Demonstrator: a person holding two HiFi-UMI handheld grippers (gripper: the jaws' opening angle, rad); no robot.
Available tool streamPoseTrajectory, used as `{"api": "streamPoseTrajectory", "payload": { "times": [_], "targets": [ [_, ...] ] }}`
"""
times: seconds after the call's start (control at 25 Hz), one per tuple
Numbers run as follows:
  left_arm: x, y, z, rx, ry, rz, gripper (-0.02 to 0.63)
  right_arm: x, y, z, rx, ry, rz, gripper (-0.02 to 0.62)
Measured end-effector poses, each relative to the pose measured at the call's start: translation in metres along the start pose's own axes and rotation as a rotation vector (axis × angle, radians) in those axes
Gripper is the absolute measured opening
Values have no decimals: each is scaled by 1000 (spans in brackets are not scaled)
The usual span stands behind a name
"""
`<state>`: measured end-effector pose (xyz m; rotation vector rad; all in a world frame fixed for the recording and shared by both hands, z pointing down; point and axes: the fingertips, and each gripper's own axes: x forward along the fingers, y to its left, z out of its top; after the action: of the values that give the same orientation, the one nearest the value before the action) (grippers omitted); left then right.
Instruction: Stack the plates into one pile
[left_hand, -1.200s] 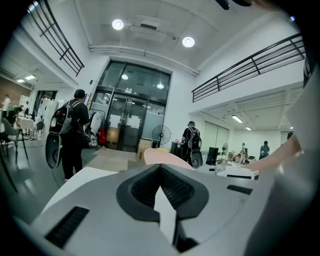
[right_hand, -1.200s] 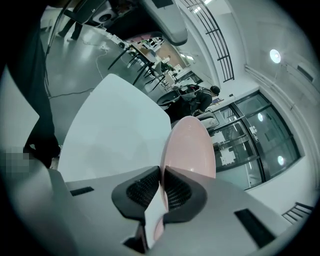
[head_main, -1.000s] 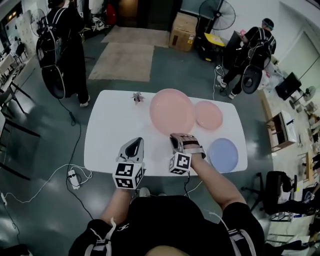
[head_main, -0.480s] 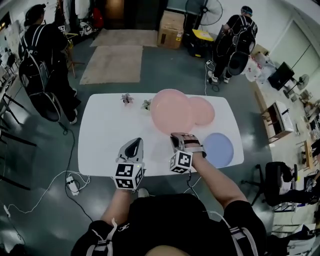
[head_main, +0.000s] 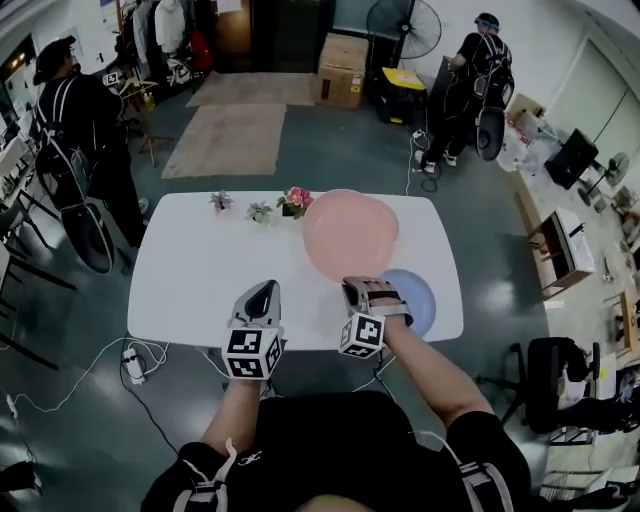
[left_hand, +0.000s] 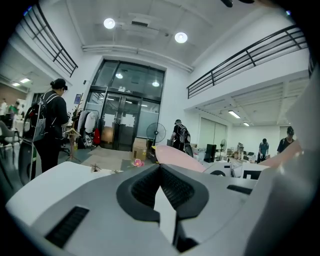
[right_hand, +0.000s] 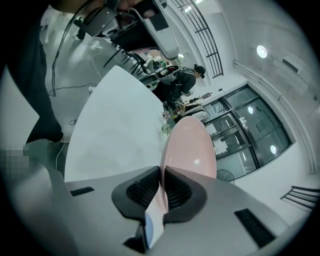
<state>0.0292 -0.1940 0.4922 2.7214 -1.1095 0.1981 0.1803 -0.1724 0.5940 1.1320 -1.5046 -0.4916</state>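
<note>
Pinching pink plate (head_main: 350, 232) rim, right tool (head_main: 362, 288); left tool (head_main: 262, 293) closed above table (head_main: 185, 290) edge.

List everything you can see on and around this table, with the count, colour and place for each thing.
table: one, white, middle of the head view
large plate: one, pink, over the table's far right part, rim gripped
small plate: one, pale blue, on the table's near right part
little plants: three, one with pink flowers, in a row at the table's far edge
rugs: two, brown, on the floor beyond the table
cardboard box: one, brown, on the floor at the back
fan: one, black, behind the box
other people: two, in dark clothes, far left and far right
left gripper: one, grey, shut and empty, over the near table edge
right gripper: one, grey, shut on the large plate's near rim
</note>
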Motion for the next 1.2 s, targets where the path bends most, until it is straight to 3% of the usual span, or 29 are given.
{"api": "streamPoseTrajectory", "payload": {
  "times": [0.24,0.44,0.68,0.88,1.2],
  "targets": [
    [20,-131,-29,-28,-3,113,11,-45,10,-126,-32,-44,37,41],
    [8,-205,-31,-11,51,138,11,-76,25,-185,-60,-54,99,38],
    [-11,-233,-17,-8,34,168,11,-106,44,-199,-59,-67,139,37],
    [-15,-247,-23,-6,31,147,11,-110,63,-213,-84,-37,172,38],
    [-30,-240,-31,-14,43,159,11,-100,96,-236,-80,38,240,43]
  ]
}}
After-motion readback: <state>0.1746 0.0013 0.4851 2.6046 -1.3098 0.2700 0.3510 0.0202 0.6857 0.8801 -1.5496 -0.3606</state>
